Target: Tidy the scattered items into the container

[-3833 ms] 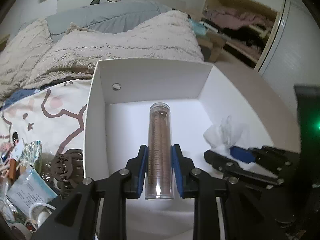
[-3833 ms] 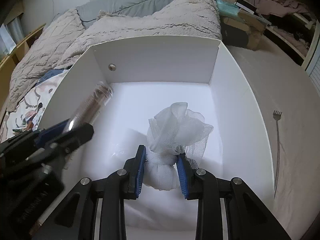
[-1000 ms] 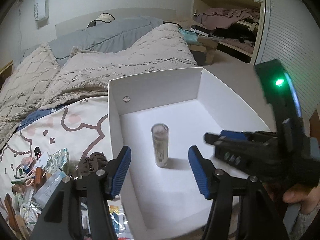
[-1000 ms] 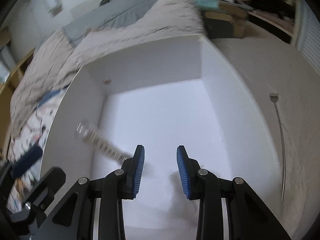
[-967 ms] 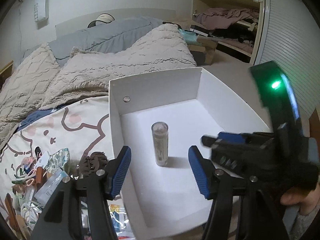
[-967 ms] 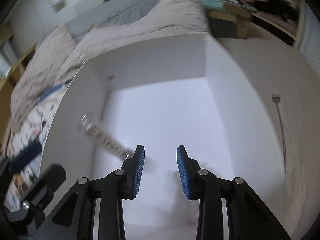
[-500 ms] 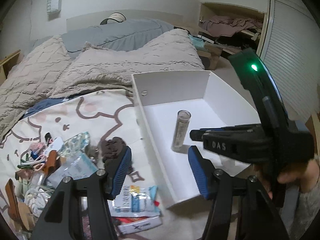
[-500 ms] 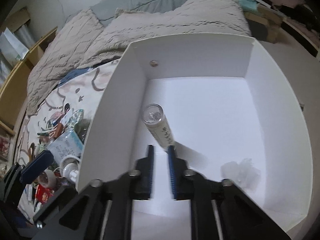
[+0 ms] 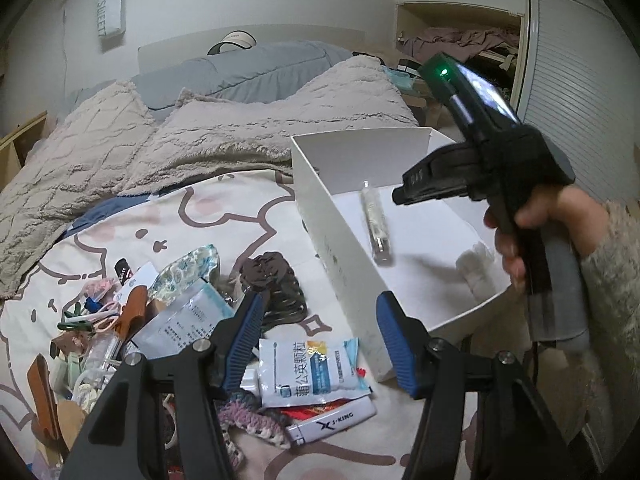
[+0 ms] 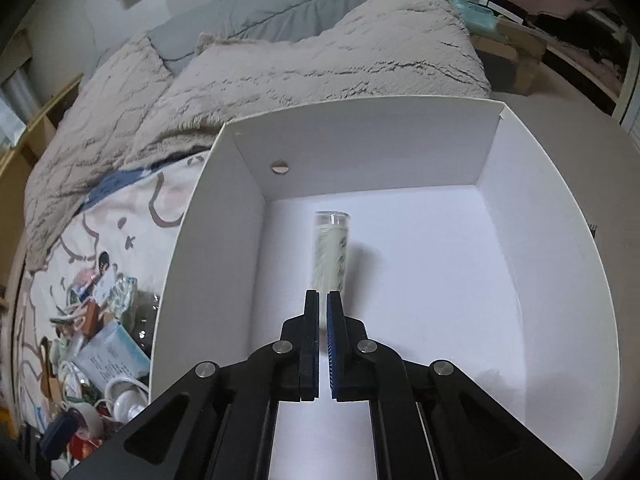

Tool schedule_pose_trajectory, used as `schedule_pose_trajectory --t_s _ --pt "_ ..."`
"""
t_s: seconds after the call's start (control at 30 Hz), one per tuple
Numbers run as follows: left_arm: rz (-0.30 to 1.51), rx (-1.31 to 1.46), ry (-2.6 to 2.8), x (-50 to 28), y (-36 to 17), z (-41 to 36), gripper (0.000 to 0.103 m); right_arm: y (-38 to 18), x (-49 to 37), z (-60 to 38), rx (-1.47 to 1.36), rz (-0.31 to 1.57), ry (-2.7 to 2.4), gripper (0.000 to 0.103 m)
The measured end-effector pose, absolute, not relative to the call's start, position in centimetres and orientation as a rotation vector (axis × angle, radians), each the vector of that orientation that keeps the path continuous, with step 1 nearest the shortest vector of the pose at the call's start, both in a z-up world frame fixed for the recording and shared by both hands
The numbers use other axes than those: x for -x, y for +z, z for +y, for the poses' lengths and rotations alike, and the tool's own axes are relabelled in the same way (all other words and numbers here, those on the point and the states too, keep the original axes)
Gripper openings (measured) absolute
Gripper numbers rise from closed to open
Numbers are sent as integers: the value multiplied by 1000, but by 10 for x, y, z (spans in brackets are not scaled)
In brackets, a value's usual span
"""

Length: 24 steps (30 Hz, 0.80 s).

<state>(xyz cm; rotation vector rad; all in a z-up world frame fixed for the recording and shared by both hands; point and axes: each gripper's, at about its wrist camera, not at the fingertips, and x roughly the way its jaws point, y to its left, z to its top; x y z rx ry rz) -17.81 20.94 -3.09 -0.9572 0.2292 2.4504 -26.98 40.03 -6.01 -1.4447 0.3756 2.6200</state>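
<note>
Swung away from the white box (image 9: 340, 236) since a second ago and now looking over the scatter on the bedspread (image 9: 160, 216); box slid to the right side of the left wrist view. Clear tube (image 9: 376, 224) seen lying flat on the box floor, where half a second back it looked propped up.

Left gripper (image 9: 320, 332): blue pads well apart, nothing between them. Right gripper (image 10: 323, 320): pads brought together, empty, held by a hand (image 9: 536, 232) above the box interior.

Relation that matters for the next pick, as a judgement: loose pile directly ahead of and below the left gripper, outside the box's left wall, so left hand plainly nearer; right gripper parked over the box, on the far side of that wall. Nearest candidate the white-and-blue sachet (image 9: 312, 372), just below the left pads, long axis running roughly across the view, square to the fingers' line. Brown hair claw (image 9: 276, 284) just beyond the pads, close beside the box wall.

Counted, largest first: one box; inside it one tube and one white mesh wad (image 9: 476, 268) near the right corner. Outside: one larger pale packet (image 9: 188, 320), one sachet, one hair claw, one white lighter (image 9: 332, 420) marked J-KING, plus a tangle of smaller bits at the left too jumbled to count.
</note>
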Motion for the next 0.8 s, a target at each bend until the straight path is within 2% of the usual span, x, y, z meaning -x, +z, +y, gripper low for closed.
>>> schedule_pose_trajectory --t_s 0.33,0.67,0.7,0.77,0.8 --pt "197 946 2464 171 -27 198 59 -39 233 392 1334 428 2711 4" --pt "164 904 2499 159 -10 179 59 5 155 376 992 440 2860 4" --pt "156 899 2500 157 -8 176 61 7 152 376 980 440 2862 4" --pt "144 883 2499 153 -4 172 83 12 138 371 931 412 2872 4" --pt "137 858 2503 148 -1 169 85 13 133 367 915 391 2873 5"
